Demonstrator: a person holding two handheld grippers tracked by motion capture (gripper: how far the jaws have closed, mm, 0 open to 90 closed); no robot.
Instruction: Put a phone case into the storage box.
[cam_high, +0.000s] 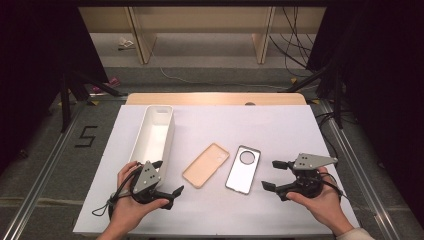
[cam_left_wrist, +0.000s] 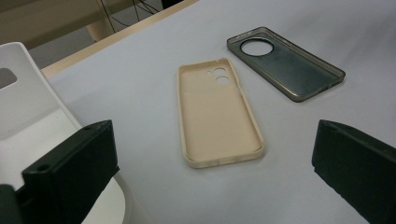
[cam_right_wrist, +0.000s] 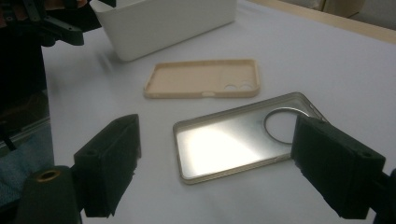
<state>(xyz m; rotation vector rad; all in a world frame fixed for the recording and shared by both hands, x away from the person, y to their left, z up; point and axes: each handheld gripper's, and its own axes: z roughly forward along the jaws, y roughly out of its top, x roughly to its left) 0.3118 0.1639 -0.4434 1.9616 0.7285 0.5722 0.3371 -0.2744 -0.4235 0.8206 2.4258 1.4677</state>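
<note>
Two phone cases lie flat, insides up, on the white table (cam_high: 280, 125): a beige case (cam_high: 206, 165) (cam_left_wrist: 217, 112) (cam_right_wrist: 201, 79) and, to its right, a dark see-through case (cam_high: 243, 169) (cam_left_wrist: 285, 63) (cam_right_wrist: 229, 140) with a round camera hole. My left gripper (cam_high: 168, 176) (cam_left_wrist: 212, 154) is open at the front left, pointing at the beige case with nothing between its jaws. At the front right, my right gripper (cam_high: 272, 175) (cam_right_wrist: 215, 154) is open, its jaws apart just short of the dark case.
A long white bin (cam_high: 170, 135) (cam_left_wrist: 28, 102) (cam_right_wrist: 163, 23) stands empty at the left, right beside my left gripper. The table's front edge runs just below both hands. Dark stands and cables flank the table on the floor.
</note>
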